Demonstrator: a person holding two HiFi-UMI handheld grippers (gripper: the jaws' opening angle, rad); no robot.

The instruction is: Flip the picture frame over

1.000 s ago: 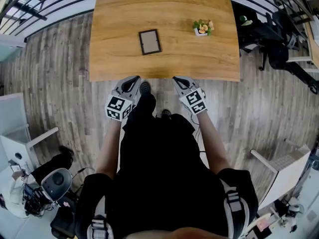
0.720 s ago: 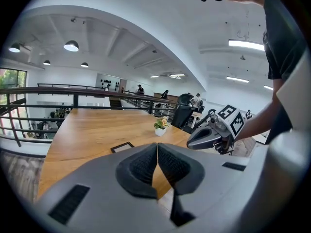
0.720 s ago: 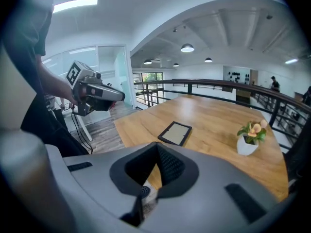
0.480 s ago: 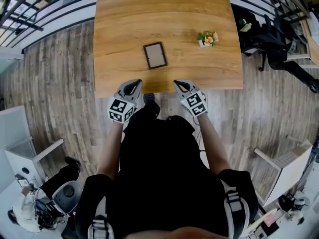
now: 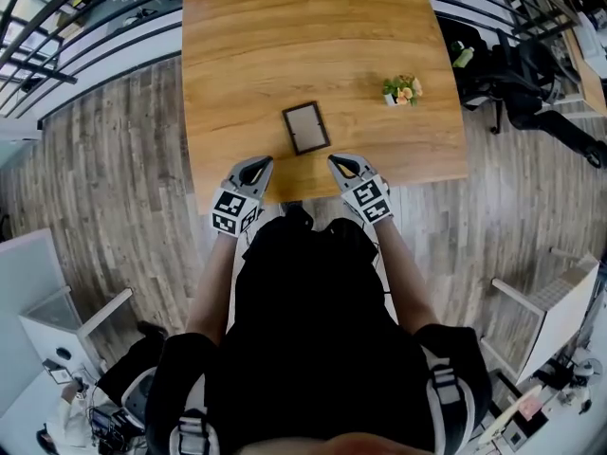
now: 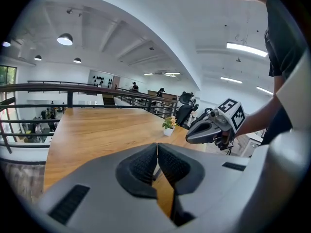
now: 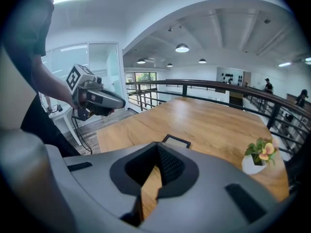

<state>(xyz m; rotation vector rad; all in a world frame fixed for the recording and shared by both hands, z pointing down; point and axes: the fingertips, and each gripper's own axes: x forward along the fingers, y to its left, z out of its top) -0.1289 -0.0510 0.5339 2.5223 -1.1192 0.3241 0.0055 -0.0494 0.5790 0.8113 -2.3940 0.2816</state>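
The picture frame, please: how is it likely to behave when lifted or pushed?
The picture frame looks thin and straight-edged, so probably stiff and light. Lying flat on the smooth table, it may slide rather than lift when nudged.

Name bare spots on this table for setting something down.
Bare: the far half of the table beyond the picture frame and flower pot, and the left strip beside the frame. Crowded: the near edge, with left gripper and right gripper near the frame.

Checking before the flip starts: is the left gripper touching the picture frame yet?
Apart. The head view shows bare table between the left gripper and the picture frame.
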